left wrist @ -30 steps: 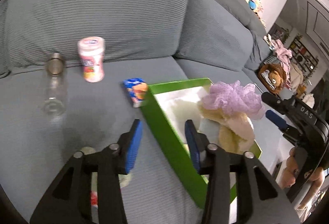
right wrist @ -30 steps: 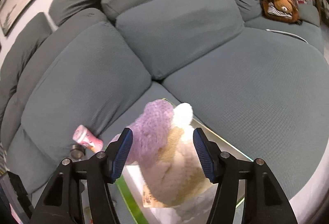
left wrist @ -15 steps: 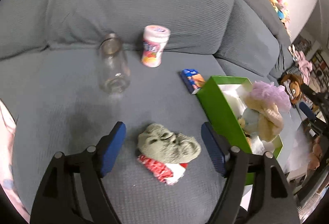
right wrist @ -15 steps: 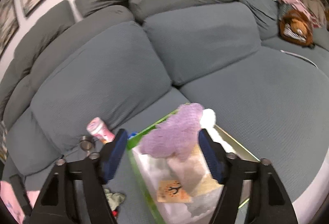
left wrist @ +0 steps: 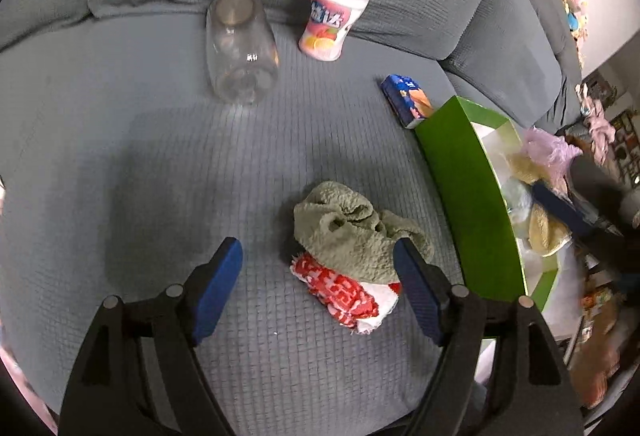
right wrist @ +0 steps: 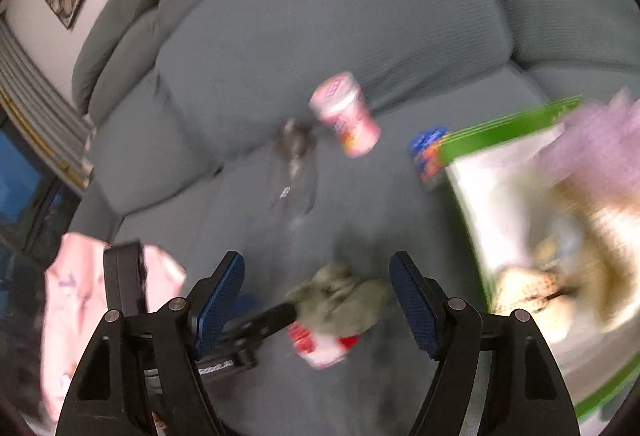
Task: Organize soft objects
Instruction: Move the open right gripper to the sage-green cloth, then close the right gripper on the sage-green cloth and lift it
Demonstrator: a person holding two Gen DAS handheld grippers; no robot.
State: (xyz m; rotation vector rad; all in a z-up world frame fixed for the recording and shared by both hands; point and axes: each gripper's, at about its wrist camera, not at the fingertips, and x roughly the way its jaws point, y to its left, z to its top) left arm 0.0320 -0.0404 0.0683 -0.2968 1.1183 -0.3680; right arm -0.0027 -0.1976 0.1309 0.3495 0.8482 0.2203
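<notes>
Left wrist view: the left gripper has its jaws spread wide, released, above a crumpled green cloth lying on a red-and-white cloth on the grey sofa. Farther off stand a clear glass jar and a pink canister. A green box on the right holds soft toys.

Right wrist view, blurred: the right gripper is also released, holding nothing; the green cloth lies between its fingers, the green box to the right.

Left gripper and right gripper hang with jaws spread wide.
</notes>
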